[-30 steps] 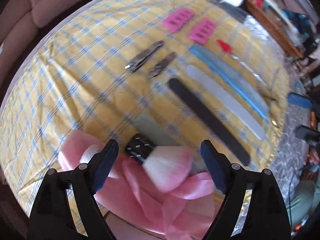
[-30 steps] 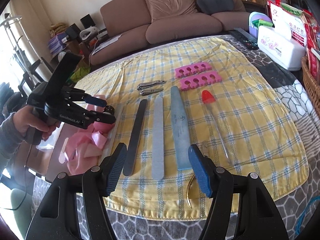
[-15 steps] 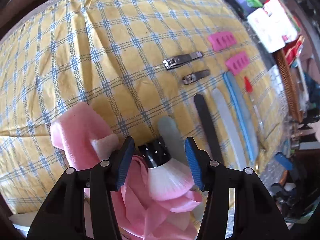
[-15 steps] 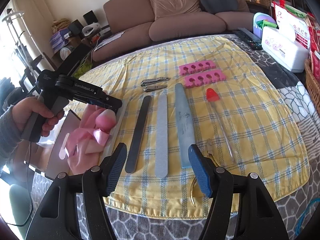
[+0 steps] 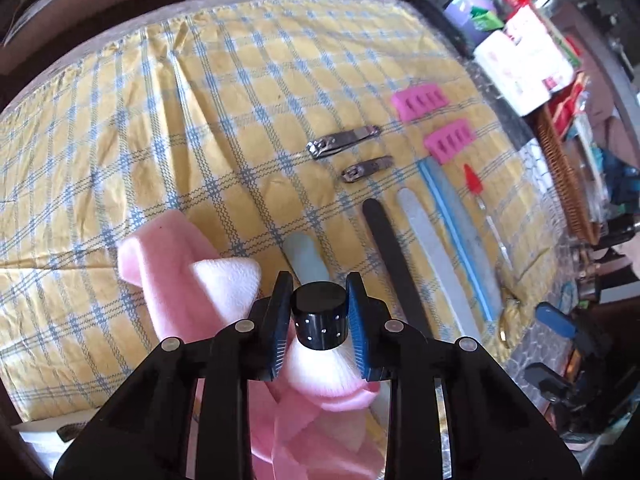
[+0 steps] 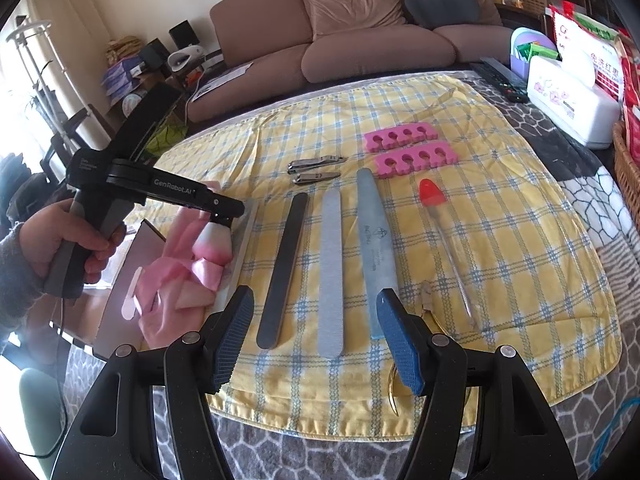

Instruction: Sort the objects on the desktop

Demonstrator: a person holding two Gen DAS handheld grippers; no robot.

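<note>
the left tongs [image 5: 319, 316] are just closing, pinching the dust brush [image 5: 319, 322] at the cloth's left edge, the right tongs [image 6: 316, 340] hanging spread, most tools already lying in rows.

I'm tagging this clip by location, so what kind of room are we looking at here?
Most likely a living room at home. A brown sofa stands behind the table, a yellow checked cloth covers the tabletop, and household clutter such as a white tissue box and a wicker basket sits along its edge.
</note>
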